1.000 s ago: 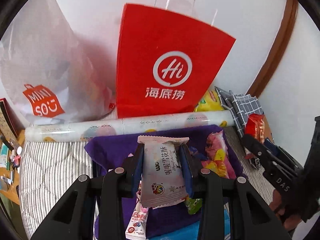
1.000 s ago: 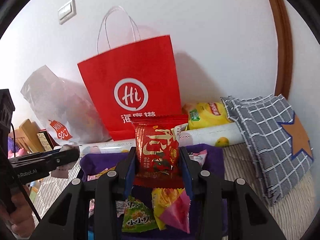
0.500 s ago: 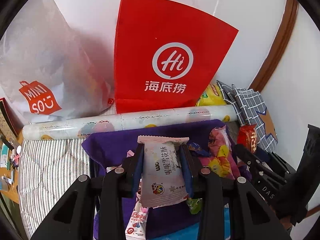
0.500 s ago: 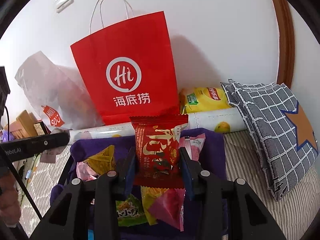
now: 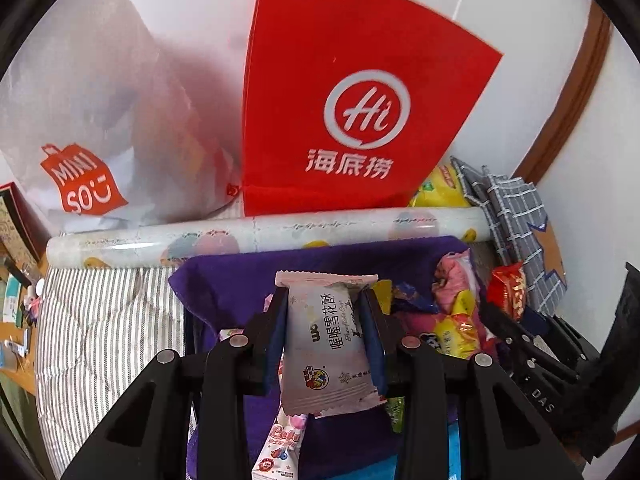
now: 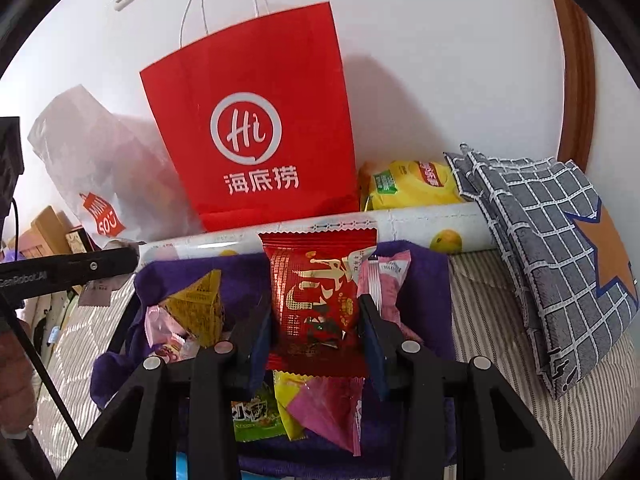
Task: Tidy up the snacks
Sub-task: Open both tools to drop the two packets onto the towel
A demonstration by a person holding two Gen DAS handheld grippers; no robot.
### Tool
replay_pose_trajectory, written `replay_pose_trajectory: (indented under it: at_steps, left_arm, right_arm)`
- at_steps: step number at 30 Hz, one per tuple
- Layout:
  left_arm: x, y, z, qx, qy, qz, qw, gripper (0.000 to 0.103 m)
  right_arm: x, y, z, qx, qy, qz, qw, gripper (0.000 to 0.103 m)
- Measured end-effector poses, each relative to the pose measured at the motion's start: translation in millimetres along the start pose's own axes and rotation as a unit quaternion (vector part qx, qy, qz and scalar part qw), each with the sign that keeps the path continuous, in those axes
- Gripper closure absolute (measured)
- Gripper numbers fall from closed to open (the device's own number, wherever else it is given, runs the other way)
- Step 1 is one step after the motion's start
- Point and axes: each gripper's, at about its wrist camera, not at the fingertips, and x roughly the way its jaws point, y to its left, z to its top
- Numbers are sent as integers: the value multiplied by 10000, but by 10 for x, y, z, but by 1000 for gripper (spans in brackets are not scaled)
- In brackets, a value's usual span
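Above a purple cloth-lined basket [image 5: 224, 280] heaped with wrapped sweets, the left gripper [image 5: 325, 320] is clamped on a pale pink-and-white snowflake-crisp packet [image 5: 326, 340], its two black fingers [image 5: 268, 328] pressing the wrapper's sides while the crimped top edge stands upright over them. In the right wrist view the right gripper [image 6: 318, 320] pinches a shiny red foil snack packet with gold lettering [image 6: 316, 300] in the same upright way, held just over the basket's contents: a gold pyramid-shaped sachet [image 6: 198, 308], a green snack pouch [image 6: 252, 416], a magenta-and-yellow wrapper [image 6: 320, 408] and a pink packet [image 6: 386, 280] just beside the red one.

Behind the basket a long roll of printed paper with fruit motifs [image 5: 260, 232] lies crosswise. A tall red paper bag with white rope handles and a white "Hi" logo [image 6: 256, 132] stands against the white wall, with a frosted translucent plastic Miniso bag [image 5: 100, 120] to its left and a yellow crisp bag [image 6: 412, 184] to its right. A grey checked cushion with an orange star [image 6: 560, 260] leans on striped bedding [image 5: 104, 328].
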Motion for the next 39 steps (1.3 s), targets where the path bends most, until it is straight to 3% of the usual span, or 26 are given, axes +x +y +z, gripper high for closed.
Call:
replay_pose_trajectory:
  at_steps: [14, 39]
  left_arm:
    - [260, -45, -84, 27, 382, 72, 9992, 68]
    - [390, -139, -152, 141, 740, 64, 9971, 67]
  right_arm:
    - [80, 57, -51, -240, 192, -17, 9995, 63]
    - [58, 15, -40, -202, 98, -75, 9997, 63]
